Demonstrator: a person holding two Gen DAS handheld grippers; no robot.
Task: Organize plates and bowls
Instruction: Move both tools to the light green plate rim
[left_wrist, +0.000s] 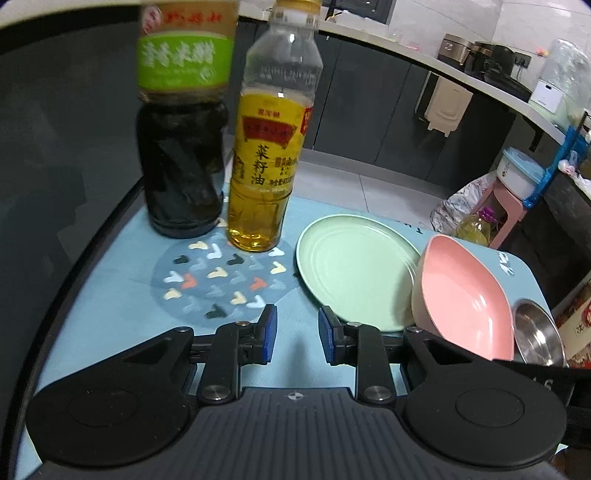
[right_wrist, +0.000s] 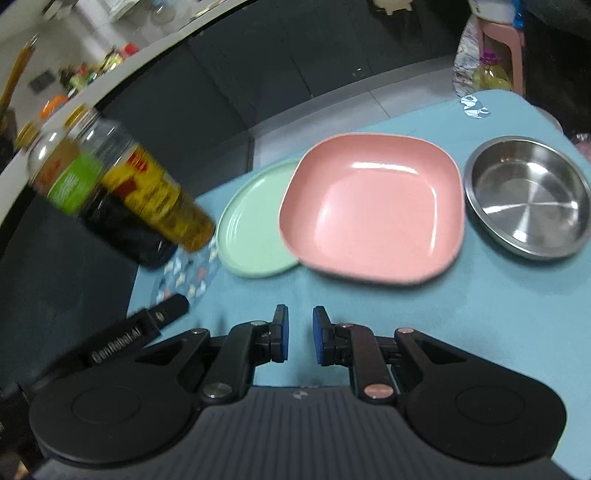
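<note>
Grippers, left (left_wrist: 295, 334) and right (right_wrist: 298, 338), are hovering nearly closed and empty near the table's (right_wrist: 461, 332) front edge, approaching the pink bowl (right_wrist: 369, 210), needing wider jaws.

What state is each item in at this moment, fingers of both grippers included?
Green plate: flat on the mat, empty, its right edge hidden by the pink bowl.
Pink bowl: upright, empty.
Steel bowl: upright, empty, apart from the pink bowl.
Oil bottle: standing, capped, partly full.
Dark sauce bottle: standing beside the oil bottle.
Left gripper: fingers slightly apart, holding nothing.
Right gripper: fingers nearly closed, holding nothing.
</note>
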